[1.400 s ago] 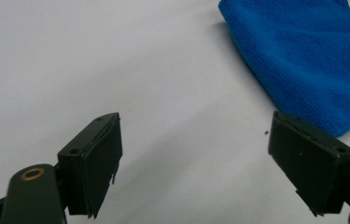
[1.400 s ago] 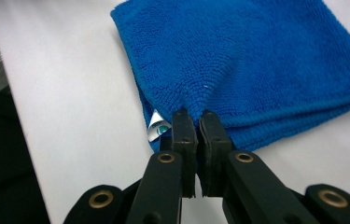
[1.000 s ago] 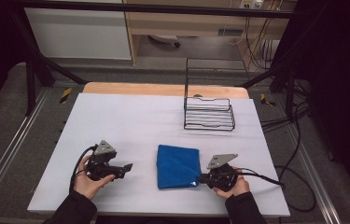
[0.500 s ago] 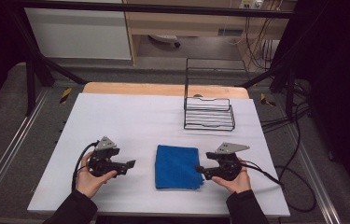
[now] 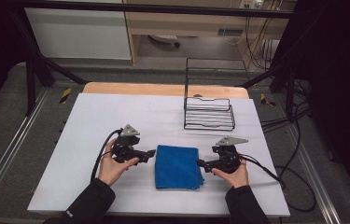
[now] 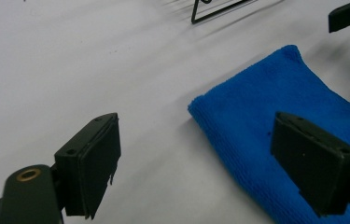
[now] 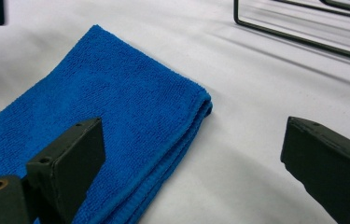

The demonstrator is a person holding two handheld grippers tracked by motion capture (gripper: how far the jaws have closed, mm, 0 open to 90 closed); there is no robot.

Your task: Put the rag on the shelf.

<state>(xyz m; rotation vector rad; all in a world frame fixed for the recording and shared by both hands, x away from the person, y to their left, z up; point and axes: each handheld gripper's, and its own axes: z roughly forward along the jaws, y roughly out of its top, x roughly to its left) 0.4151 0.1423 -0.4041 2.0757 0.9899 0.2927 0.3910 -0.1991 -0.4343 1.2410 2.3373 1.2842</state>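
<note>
A folded blue cloth point(image 5: 178, 166) lies flat on the white table top point(image 5: 116, 116), near the front edge. My left gripper point(image 5: 151, 154) sits just left of the cloth, held in a hand, jaws wide apart and empty. In the left gripper view its midpoint point(image 6: 196, 163) hovers over the cloth's point(image 6: 298, 116) near-left corner. My right gripper point(image 5: 201, 164) is at the cloth's right edge, also open. From the right gripper view point(image 7: 193, 163) the cloth point(image 7: 98, 116) lies under the left jaw, its folded corner between the jaws.
A black wire rack point(image 5: 208, 112) stands on the table behind the cloth, to the right; its base wires show in the left gripper view point(image 6: 219, 11) and right gripper view point(image 7: 298, 28). Cables point(image 5: 280, 177) trail off the right side. The table has bare room on the left.
Both grippers have shifted slightly up the table beside the cloth. The right gripper has let go of the cloth's edge and drawn a little to the right; the cloth lies flatter.
</note>
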